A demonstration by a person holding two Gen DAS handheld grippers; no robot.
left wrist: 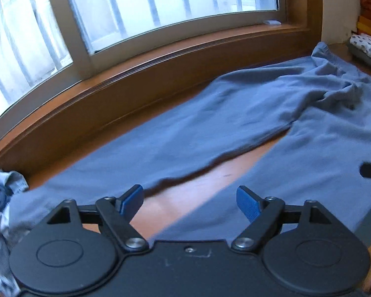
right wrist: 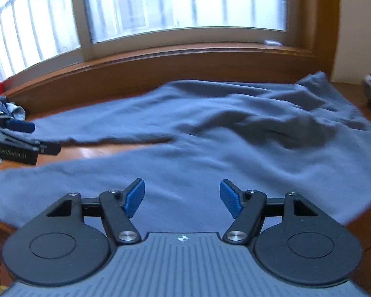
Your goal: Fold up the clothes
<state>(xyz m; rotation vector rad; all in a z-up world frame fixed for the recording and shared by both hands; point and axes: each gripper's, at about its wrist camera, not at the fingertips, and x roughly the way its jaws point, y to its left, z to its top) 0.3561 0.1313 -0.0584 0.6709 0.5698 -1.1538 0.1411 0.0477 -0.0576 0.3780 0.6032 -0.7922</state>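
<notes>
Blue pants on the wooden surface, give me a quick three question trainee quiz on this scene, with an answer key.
1. True or false: the left gripper has cloth clamped between its fingers.
2. What lies spread under the window? A) a towel B) blue pants C) a red jacket
3. Fill in: bare wood of the wooden surface shows between the two ____ of the pants.

Key: 1 false, both it and the right gripper are open and empty; 2 B; 3 legs.
</notes>
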